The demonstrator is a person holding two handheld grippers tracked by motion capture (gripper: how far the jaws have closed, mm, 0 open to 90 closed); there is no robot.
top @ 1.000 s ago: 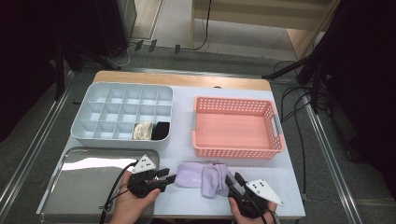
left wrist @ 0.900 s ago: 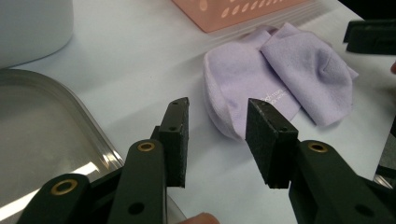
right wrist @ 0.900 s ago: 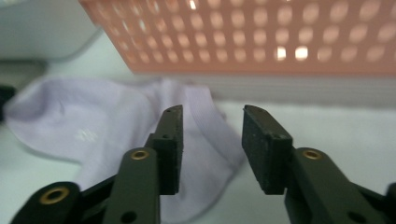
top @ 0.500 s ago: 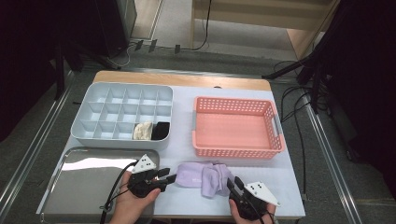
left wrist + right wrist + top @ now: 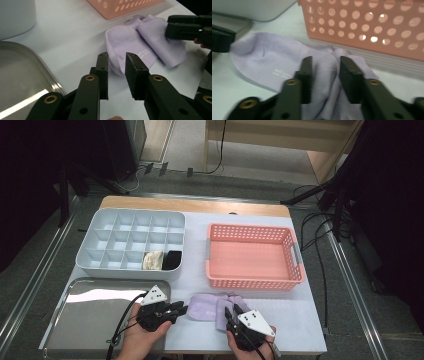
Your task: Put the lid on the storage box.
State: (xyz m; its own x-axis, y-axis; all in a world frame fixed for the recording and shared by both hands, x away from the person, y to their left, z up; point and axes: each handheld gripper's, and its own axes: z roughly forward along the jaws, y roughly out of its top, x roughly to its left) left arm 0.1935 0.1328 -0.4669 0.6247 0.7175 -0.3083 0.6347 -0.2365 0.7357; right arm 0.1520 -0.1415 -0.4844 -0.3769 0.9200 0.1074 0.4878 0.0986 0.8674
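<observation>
Lying folded on the white table point(image 5: 300, 330), the lilac sock point(image 5: 212, 307) sits just in front of the pink basket point(image 5: 252, 255), between your two grippers. Both pairs of jaws have just been closing. Your left gripper point(image 5: 116, 62) has narrowed over the sock's rounded end, fabric edge between the jaws, though a gap remains and the pads do not yet press. Your right gripper point(image 5: 324, 67) has slid in over the other end since a second ago; its jaws straddle a raised fold, narrow but not clamped. That suggests you are about to pinch both ends. The compartment tray point(image 5: 130, 242) and steel tray point(image 5: 85, 320) wait at left.
</observation>
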